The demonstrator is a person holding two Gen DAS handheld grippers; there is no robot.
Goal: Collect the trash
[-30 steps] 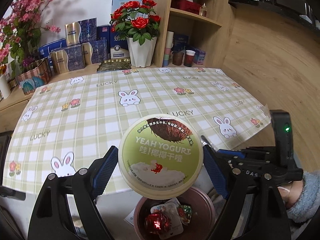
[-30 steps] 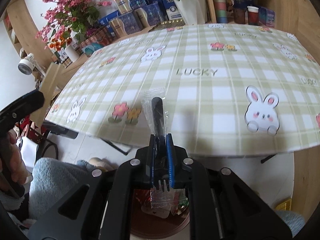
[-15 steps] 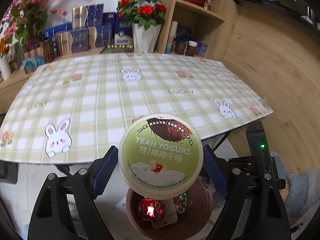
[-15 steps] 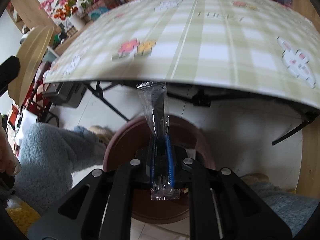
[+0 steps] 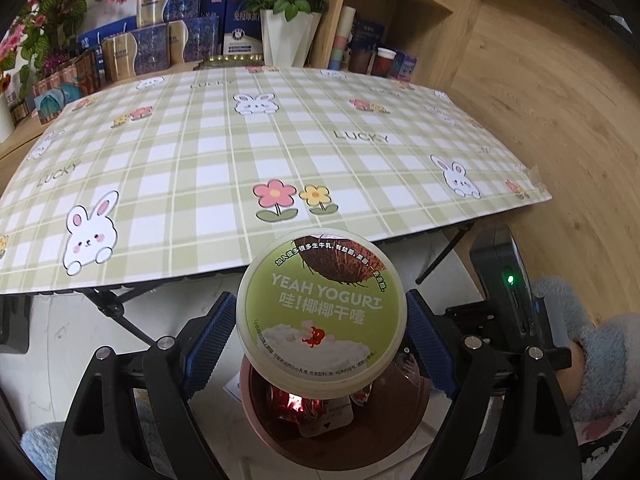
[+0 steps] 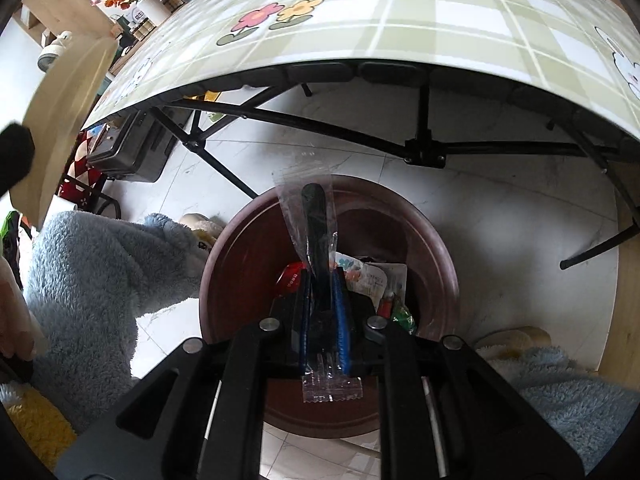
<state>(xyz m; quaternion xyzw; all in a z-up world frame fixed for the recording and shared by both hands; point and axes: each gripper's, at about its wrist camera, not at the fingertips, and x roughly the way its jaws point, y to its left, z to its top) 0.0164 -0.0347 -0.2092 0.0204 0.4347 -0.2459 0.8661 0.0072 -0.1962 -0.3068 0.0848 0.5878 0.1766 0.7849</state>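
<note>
A round green-lidded yogurt cup (image 5: pixel 321 312) sits between the blue pads of my left gripper (image 5: pixel 320 300), which is shut on its sides. It hangs right above a dark red trash bin (image 5: pixel 404 428) on the floor. In the right wrist view, a black plastic fork in a clear wrapper (image 6: pixel 314 216) stands upright between the pads of my right gripper (image 6: pixel 322 276). Those jaws are opening, with the fork still between them and the pads at its wrapper. It is over the same bin (image 6: pixel 240 264), which holds red and white wrappers (image 6: pixel 376 280).
The table with the green checked rabbit cloth (image 5: pixel 240 152) juts out above the bin, its black folding legs (image 6: pixel 424 152) behind it. A person's fluffy blue sleeves (image 6: pixel 100 272) flank the bin. Boxes and a vase of roses (image 5: pixel 288 12) stand behind the table.
Both grippers have sunk from table height to below the table's front edge, close over the bin. The right pads stand slightly further apart around the fork.
</note>
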